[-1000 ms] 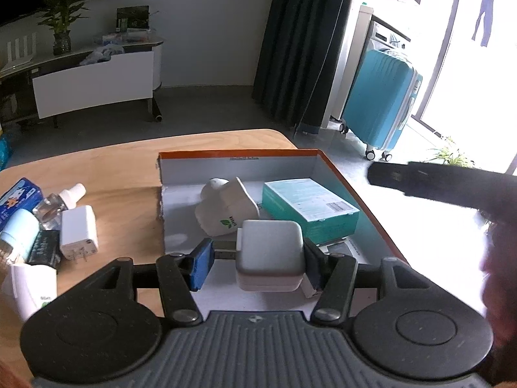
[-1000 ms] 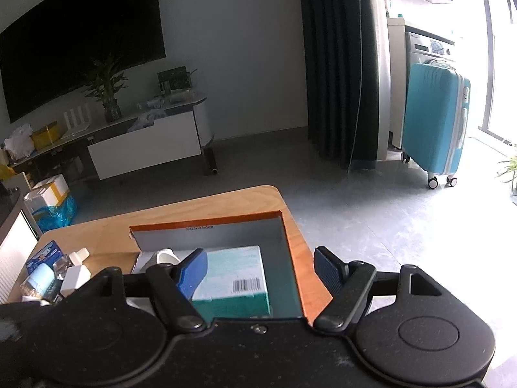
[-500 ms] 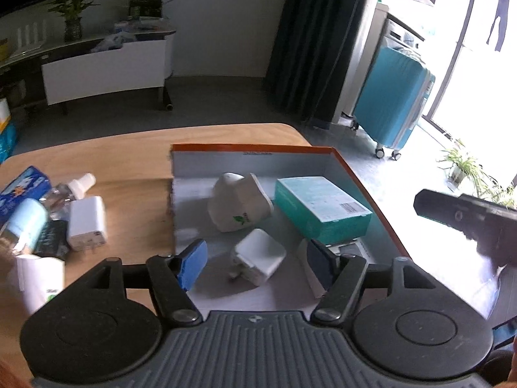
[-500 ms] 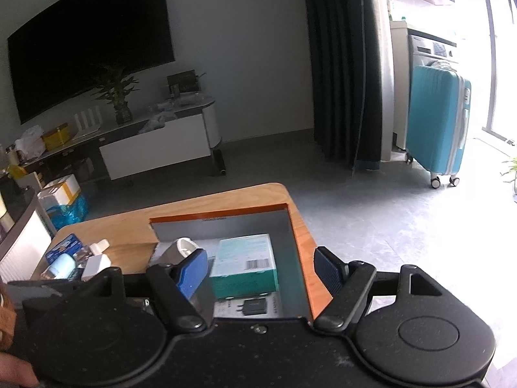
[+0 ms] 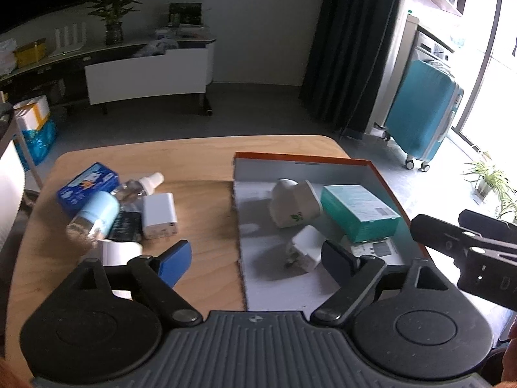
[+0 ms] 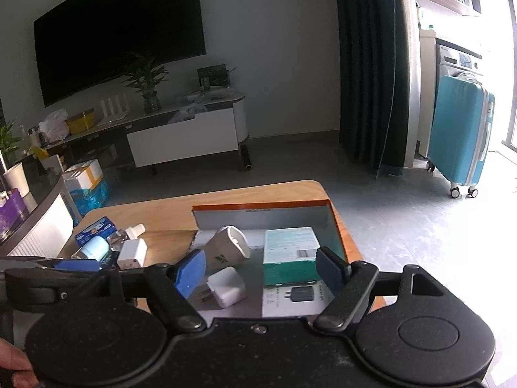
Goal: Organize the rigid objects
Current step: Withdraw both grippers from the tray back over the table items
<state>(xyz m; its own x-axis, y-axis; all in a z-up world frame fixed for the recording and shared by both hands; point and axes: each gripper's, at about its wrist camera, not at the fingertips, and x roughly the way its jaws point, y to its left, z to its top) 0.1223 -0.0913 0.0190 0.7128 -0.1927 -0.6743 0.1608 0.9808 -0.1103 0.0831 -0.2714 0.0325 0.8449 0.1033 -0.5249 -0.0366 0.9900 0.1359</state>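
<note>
An orange-rimmed box (image 5: 310, 156) (image 6: 336, 223) on the wooden table holds a white plug adapter (image 5: 307, 248) (image 6: 226, 291), a beige device (image 5: 295, 203) (image 6: 227, 249), a teal carton (image 5: 358, 211) (image 6: 289, 253) and a flat charger package (image 6: 294, 296). Left of the box lie a white charger (image 5: 159, 215) (image 6: 131, 253), a blue tin (image 5: 87, 184), a light-blue bottle (image 5: 97, 215), a clear spray bottle (image 5: 142, 186) and a white item (image 5: 118, 252). My left gripper (image 5: 255, 258) is open and empty above the box's left wall. My right gripper (image 6: 261, 268) is open and empty over the box.
The table's rounded far edge (image 5: 194, 142) drops to a grey floor. A teal suitcase (image 5: 420, 123) stands at the right by dark curtains (image 5: 349, 42). A TV console (image 6: 181, 132) lines the back wall. The right gripper's body (image 5: 468, 249) shows at the left wrist view's right edge.
My left gripper opened and let go of the white plug adapter, which now lies in the box. It then drew back and to the left. My right gripper drew back and rose.
</note>
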